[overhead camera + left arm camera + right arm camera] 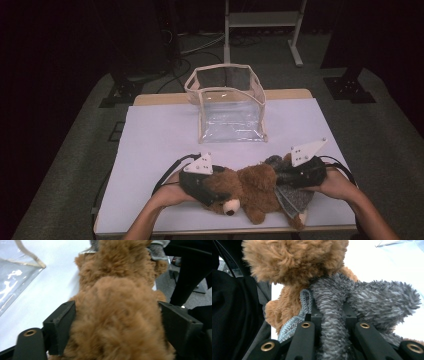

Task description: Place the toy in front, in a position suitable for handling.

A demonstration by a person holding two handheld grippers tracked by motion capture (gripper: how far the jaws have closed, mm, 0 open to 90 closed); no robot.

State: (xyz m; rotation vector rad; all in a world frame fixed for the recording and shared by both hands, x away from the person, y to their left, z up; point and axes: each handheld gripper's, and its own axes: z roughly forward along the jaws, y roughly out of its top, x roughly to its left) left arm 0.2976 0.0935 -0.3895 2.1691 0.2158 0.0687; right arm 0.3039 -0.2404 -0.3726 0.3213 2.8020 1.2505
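A brown teddy bear (252, 187) lies on its back near the table's front edge, head toward my left gripper (212, 189). In the left gripper view the two black jaws stand wide on either side of the bear's furry head (117, 315), with the fur brushing both pads but not squeezed. My right gripper (282, 177) is at the bear's other end. Its jaws are shut on a fold of grey fuzzy cloth (374, 297) worn around the bear's lower body (294, 262). The same grey cloth (295, 200) spreads under the legs in the high view.
A clear plastic bag with beige trim (230, 100) stands open at the middle back of the white-covered table (160, 135); its corner (15, 277) shows in the left gripper view. A metal stand and cables sit on the floor beyond the table.
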